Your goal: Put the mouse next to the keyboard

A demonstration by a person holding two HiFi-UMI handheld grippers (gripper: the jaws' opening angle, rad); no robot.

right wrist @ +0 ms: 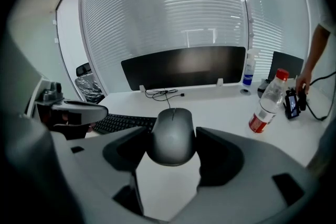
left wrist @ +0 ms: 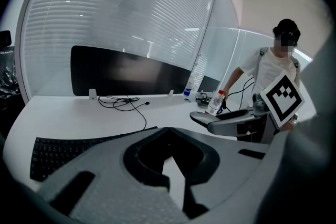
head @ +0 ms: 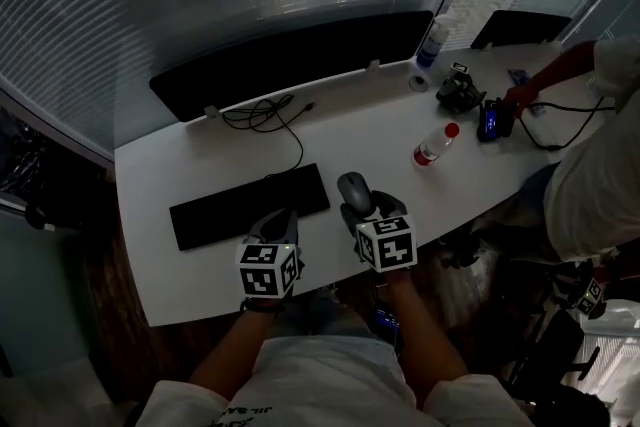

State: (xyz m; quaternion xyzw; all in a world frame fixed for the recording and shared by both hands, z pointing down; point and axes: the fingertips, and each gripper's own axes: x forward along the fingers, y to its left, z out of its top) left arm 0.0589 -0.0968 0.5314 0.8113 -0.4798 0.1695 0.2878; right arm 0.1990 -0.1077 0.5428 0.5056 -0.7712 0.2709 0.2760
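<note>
- left claw [head: 274, 223] points forward, low over the near edge of the tabletop [head: 200, 280]; jaws closed together, nothing between them
- left marker cube [head: 267, 268] faces up, wrist behind it
- right claw [head: 372, 205] just beside the left one and slightly further forward, also pointing away from the body
- right jaws apart, pressed on both sides of the mouse [right wrist: 172, 136]
- right marker cube [head: 388, 242] tilted a little to the right
- both forearms [head: 235, 350] bare, reaching forward from the torso and converging toward the claws
</note>
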